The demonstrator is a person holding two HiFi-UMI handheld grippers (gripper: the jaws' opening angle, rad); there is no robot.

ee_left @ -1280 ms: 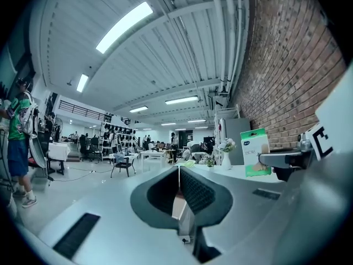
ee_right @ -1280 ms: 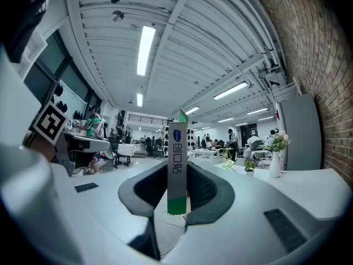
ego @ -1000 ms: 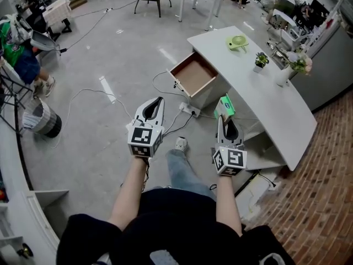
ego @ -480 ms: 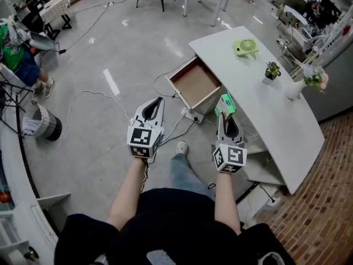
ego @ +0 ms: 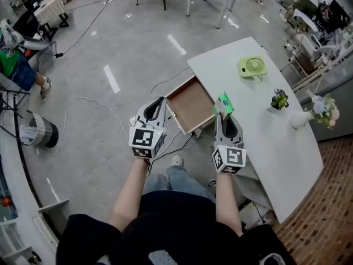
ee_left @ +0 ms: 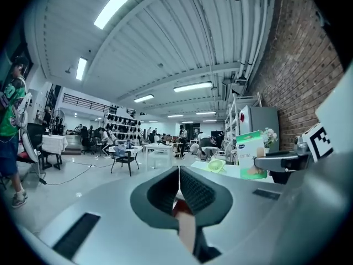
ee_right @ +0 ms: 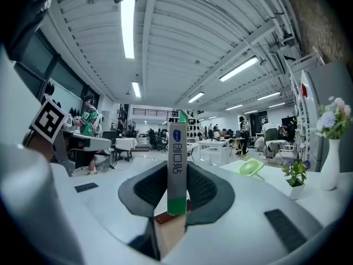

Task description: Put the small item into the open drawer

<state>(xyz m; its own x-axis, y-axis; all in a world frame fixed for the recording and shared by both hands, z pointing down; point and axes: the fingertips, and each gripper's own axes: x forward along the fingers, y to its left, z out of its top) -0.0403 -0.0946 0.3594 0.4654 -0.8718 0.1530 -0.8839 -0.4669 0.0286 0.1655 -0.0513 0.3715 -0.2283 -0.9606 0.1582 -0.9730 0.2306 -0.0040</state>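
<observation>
A small green and white box (ego: 224, 104) (ee_right: 177, 167) stands upright between the jaws of my right gripper (ego: 223, 117) (ee_right: 177, 195), which is shut on it. In the head view the box hangs over the white table's (ego: 259, 126) near-left edge, just right of the open wooden drawer (ego: 190, 104). The drawer's inside shows bare brown board. My left gripper (ego: 155, 109) (ee_left: 179, 195) is shut with nothing in it and hovers just left of the drawer's front. The box (ee_left: 251, 154) also shows at the right in the left gripper view.
On the table stand a green desk fan (ego: 252, 67), a small potted plant (ego: 278, 100) and a white vase with flowers (ego: 314, 112). Cables (ego: 83, 101) run over the grey floor. A striped bin (ego: 38, 130) stands at the left, with a person (ego: 14, 59) behind it.
The head view has shifted, so the table and drawer now lie closer under the grippers. The right gripper with the box now sits beside the drawer's right side. Both grips are unchanged.
</observation>
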